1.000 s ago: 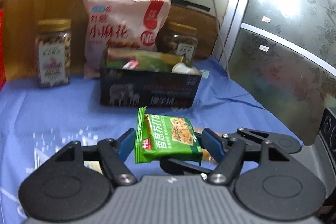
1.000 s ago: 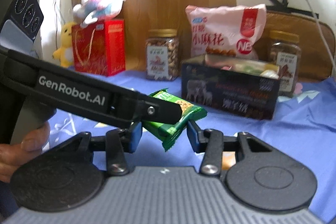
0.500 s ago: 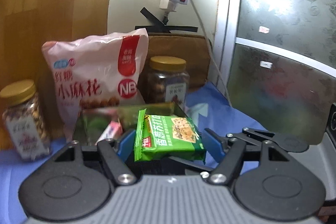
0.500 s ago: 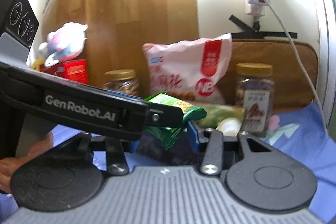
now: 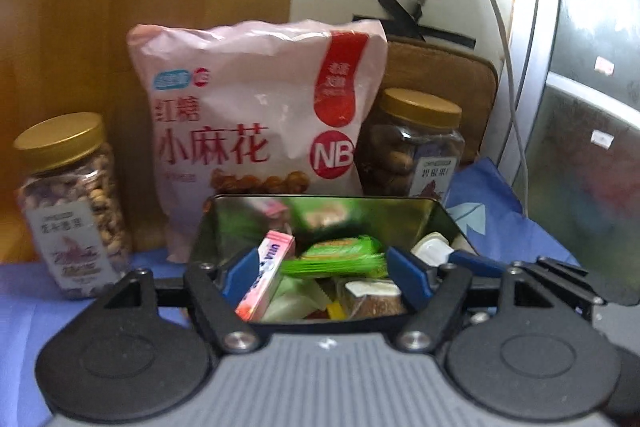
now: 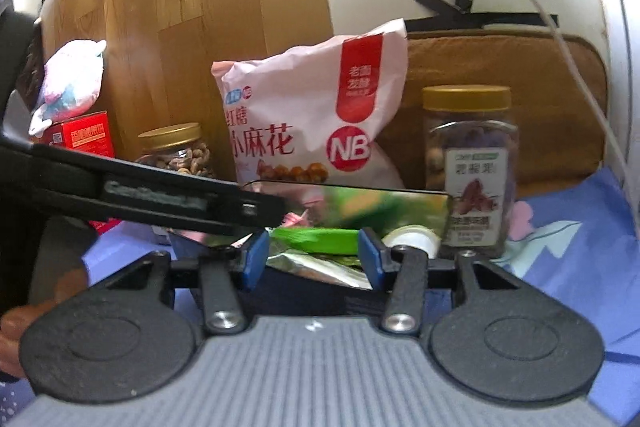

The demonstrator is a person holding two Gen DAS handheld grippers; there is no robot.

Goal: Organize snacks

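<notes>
Left gripper (image 5: 322, 269) sits over the open snack tin (image 5: 436, 215), blue pads spread wide – green cracker packet (image 5: 340, 259) lies between them, touching neither that I can tell, resting on the other snacks inside. Pink gum box (image 5: 264, 275) leans by the left pad, jelly cup (image 5: 430, 251) just past the right one. Right gripper (image 6: 312, 259) is also parted, nothing gripped, aimed at the same tin with the packet (image 6: 316, 241) in its gap. Behind the tin – pink snack bag (image 5: 260, 131), nut jar (image 5: 72, 203) to the left, second jar (image 5: 416, 143) to the right.
</notes>
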